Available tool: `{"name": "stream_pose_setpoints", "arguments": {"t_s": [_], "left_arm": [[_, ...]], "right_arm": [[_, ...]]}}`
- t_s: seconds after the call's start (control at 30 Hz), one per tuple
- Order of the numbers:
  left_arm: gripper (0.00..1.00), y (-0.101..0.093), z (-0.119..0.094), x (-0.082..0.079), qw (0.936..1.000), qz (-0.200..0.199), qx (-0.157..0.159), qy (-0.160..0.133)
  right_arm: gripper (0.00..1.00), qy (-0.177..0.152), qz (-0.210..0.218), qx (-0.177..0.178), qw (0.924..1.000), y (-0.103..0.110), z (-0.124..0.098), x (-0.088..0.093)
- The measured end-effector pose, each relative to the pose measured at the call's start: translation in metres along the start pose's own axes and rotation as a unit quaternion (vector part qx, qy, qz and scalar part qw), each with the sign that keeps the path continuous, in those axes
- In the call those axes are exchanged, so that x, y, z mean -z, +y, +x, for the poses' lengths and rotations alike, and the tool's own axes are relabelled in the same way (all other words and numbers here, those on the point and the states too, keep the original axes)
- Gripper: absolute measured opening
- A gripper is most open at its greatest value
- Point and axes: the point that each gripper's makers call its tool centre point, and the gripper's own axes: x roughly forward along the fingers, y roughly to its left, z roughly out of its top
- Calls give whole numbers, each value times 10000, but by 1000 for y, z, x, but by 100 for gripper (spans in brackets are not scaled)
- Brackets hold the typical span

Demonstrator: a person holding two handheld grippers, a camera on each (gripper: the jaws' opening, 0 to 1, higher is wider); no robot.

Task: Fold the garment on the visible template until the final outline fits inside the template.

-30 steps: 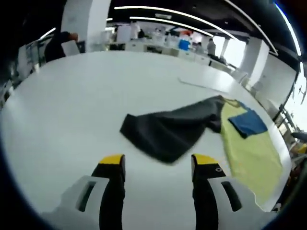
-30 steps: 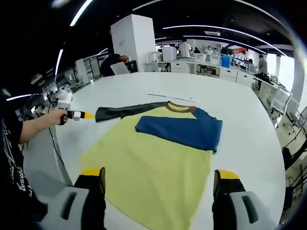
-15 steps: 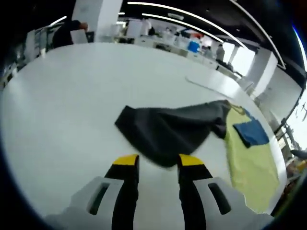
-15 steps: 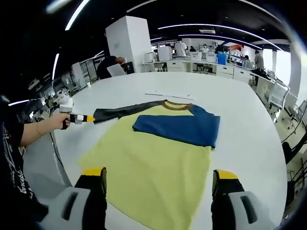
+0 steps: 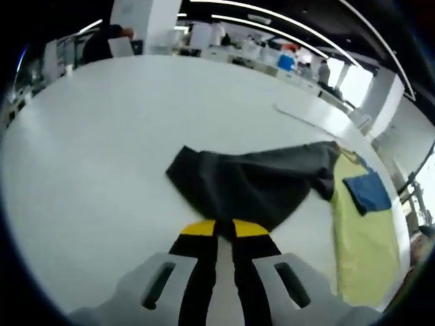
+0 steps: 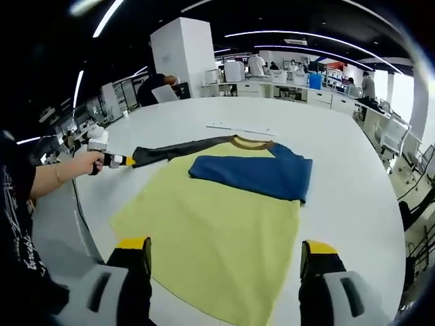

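Across the big white table (image 6: 353, 170) the garment (image 6: 217, 224) lies spread flat, its yellow body reaching toward the near edge in the right gripper view, with the blue sleeve (image 6: 255, 173) already folded in across the chest below the brown collar (image 6: 253, 142). Out toward the table's left side runs the dark sleeve (image 5: 255, 183), stretched away from the body, its cuff end (image 5: 183, 173) rumpled on the bare white surface. And here's the change: a second ago the left gripper (image 5: 216, 227) stood off from that sleeve with its yellow-tipped jaws wide apart, half a second ago they were narrowing, and now they have come together right at the near edge of the dark cloth, apparently pinching it, though the cloth between the tips is hard to make out. From the right gripper view you can see that same left gripper (image 6: 112, 160) in the person's hand (image 6: 87, 163) meeting the tip of the dark sleeve (image 6: 180, 151). The right gripper (image 6: 224, 248) hangs above the yellow hem, jaws spread wide, holding nothing, and has barely shifted. No template outline is clear to me; a thin pale strip (image 6: 241, 129) lies on the table beyond the collar. So the read is that the grab on the second sleeve is made, and folding it across the chest onto the blue one looks like the step in hand.
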Motion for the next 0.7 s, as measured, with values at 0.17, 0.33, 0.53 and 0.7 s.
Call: {"name": "stream_pose_setpoints", "arguments": {"t_s": [0.17,0.33,0.53,0.7], "left_arm": [[0,-2,-1,0,9999,128,36,51],[0,5,0,-6,9984,560,-9,81],[0,15,5,-17,9964,839,-45,73],[0,22,9,-20,9947,1016,-37,152]], "right_arm": [[90,87,-79,-6,9999,1,0,3],[90,124,-117,-21,9999,1,2,4],[90,187,-98,-7,9998,0,3,6],[91,179,-124,-32,9998,-1,2,4]]}}
